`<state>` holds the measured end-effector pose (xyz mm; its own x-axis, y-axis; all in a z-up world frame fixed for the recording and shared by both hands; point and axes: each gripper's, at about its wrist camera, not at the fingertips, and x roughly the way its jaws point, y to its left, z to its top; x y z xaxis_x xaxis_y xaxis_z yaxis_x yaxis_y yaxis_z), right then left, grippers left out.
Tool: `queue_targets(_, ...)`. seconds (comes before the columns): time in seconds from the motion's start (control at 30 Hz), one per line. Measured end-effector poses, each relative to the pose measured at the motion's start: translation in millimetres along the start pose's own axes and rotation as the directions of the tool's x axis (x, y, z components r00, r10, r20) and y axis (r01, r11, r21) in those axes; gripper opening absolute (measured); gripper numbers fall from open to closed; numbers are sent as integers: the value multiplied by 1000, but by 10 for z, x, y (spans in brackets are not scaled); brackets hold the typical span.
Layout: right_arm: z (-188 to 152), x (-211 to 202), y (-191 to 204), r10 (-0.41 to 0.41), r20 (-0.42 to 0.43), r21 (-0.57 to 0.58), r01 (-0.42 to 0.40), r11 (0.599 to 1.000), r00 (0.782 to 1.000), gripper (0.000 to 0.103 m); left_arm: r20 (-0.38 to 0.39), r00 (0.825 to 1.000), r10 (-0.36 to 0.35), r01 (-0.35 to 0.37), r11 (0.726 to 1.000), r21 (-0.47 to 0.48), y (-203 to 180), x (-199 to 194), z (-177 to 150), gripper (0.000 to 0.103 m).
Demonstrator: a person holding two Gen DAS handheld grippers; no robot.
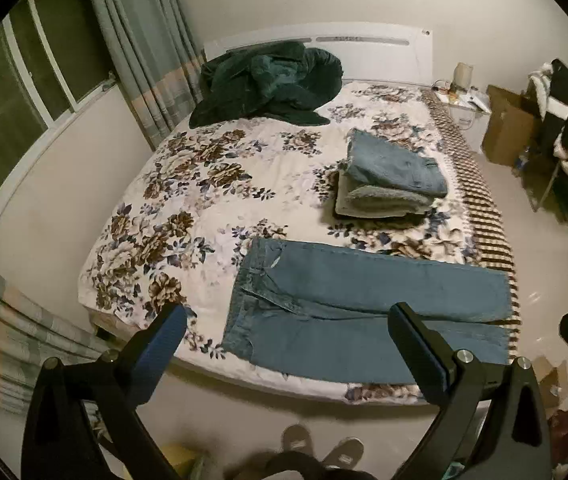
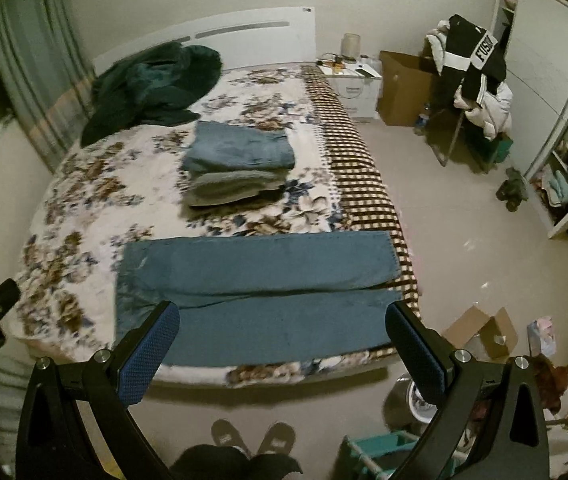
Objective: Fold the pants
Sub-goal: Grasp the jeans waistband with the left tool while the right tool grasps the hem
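Observation:
A pair of blue jeans (image 1: pixel 363 304) lies flat across the near end of the bed, waistband to the left, legs side by side reaching the right edge; it also shows in the right wrist view (image 2: pixel 260 288). My left gripper (image 1: pixel 287 316) is open and empty, held above the near edge of the jeans by the waist. My right gripper (image 2: pixel 282 318) is open and empty, above the near leg. Neither touches the fabric.
A stack of folded jeans and a grey garment (image 1: pixel 391 180) sits mid-bed, also in the right wrist view (image 2: pixel 236 164). A dark green blanket (image 1: pixel 272 84) is heaped by the headboard. The floral bedspread (image 1: pixel 188 208) covers the bed. Cardboard boxes (image 2: pixel 479 332), a nightstand (image 2: pixel 357 88) and a clothes-laden chair (image 2: pixel 471 92) stand to the right.

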<state>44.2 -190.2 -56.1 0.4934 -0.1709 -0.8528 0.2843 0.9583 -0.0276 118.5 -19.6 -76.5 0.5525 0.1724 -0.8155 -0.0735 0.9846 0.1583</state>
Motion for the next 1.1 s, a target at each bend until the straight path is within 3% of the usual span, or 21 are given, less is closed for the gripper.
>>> queue_targets(0.33,577,1915,-152,-40,-166,92,56,994,985,103,-130,991,12,-8,999,32,-318,1358,444,103)
queue_targets(0.47,846,2868,-213,-63,-262,154,106,982,963,103,-227,974,1,4,1000,24,-422,2193,657,103)
queue_targets(0.6,1072,3842,-288,-77,-353,220,163,962,932,103,-365,931,-26,12,999,-41,-436,3082,806,103)
queue_targets(0.67,1129,4266,-366,-86,-387,259,198,945,918,103,-443,895,-60,10,994,-113,-391,3642,869,103)
queue_targets(0.77,1130,4920,-544,-57,-446,358,236,904,893,103,-499,860,-105,-13,974,-227,-306,4312,920,103)
queue_targets(0.87,1093,5505,-766,-22,-488,439,267,858,872,103,-551,822,-145,-72,933,-353,-131,4993,896,103)
queue_targets(0.93,1045,5836,-923,-19,-509,483,304,821,861,103,-592,787,-170,-130,893,-430,-9,5456,842,103)
queue_targets(1.1,891,6491,-1280,17,-551,574,364,733,835,103,-637,753,-165,-253,821,-511,225,6195,724,103)
